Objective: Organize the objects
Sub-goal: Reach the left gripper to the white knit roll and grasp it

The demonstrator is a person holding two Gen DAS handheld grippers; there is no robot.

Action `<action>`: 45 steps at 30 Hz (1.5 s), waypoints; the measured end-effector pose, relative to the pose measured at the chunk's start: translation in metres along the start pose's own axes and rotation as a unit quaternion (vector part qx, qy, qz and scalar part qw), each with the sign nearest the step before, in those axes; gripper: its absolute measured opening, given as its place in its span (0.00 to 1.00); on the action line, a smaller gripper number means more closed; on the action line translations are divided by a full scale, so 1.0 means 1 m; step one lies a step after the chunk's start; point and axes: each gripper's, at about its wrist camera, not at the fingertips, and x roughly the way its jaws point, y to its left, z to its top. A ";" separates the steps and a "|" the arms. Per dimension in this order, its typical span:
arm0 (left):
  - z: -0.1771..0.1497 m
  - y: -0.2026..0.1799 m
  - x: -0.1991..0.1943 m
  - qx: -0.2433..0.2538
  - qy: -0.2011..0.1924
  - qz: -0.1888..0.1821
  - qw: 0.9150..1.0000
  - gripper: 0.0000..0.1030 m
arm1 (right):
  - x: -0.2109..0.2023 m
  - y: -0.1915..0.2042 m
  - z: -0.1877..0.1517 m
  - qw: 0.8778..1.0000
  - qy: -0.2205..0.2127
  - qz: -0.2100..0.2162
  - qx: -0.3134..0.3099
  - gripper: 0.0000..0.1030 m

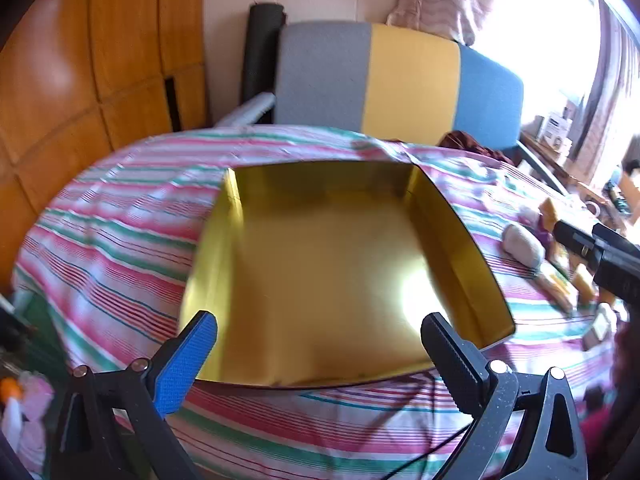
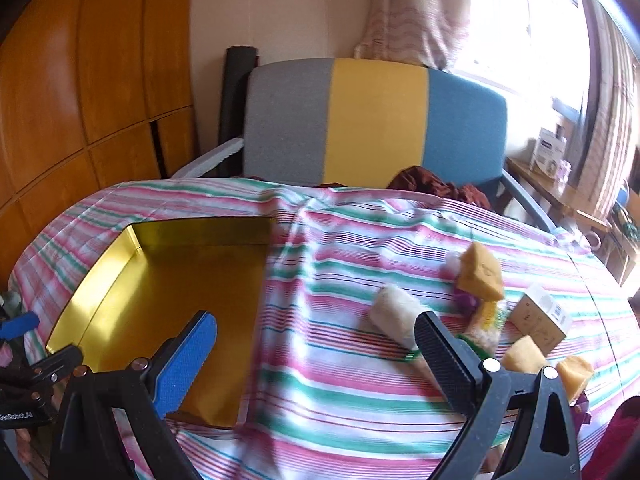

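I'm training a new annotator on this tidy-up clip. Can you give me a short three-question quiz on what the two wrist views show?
1. True or false: the gold box already holds some of the items.
2. Multiple choice: where do the small items, such as the white plush roll and the tan sponge block, lie relative to the box in the right wrist view? A) inside it B) to its right on the striped cloth C) on the chair
3. Fill in: both the left gripper and the right gripper are ____ and hold nothing.

Key: 1 false, the box is empty; 2 B; 3 open.
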 end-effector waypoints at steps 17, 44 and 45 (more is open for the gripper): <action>0.054 -0.117 0.015 0.094 0.009 -0.175 0.980 1.00 | 0.015 -0.235 -0.022 0.953 0.022 -0.084 0.289 0.99; 0.068 -0.299 0.173 0.239 0.114 -0.135 0.955 0.98 | 0.007 -0.264 -0.034 0.928 0.009 -0.052 0.368 0.99; 0.067 -0.301 0.178 0.239 0.113 -0.129 0.956 0.97 | 0.008 -0.266 -0.035 0.927 0.011 -0.053 0.372 0.99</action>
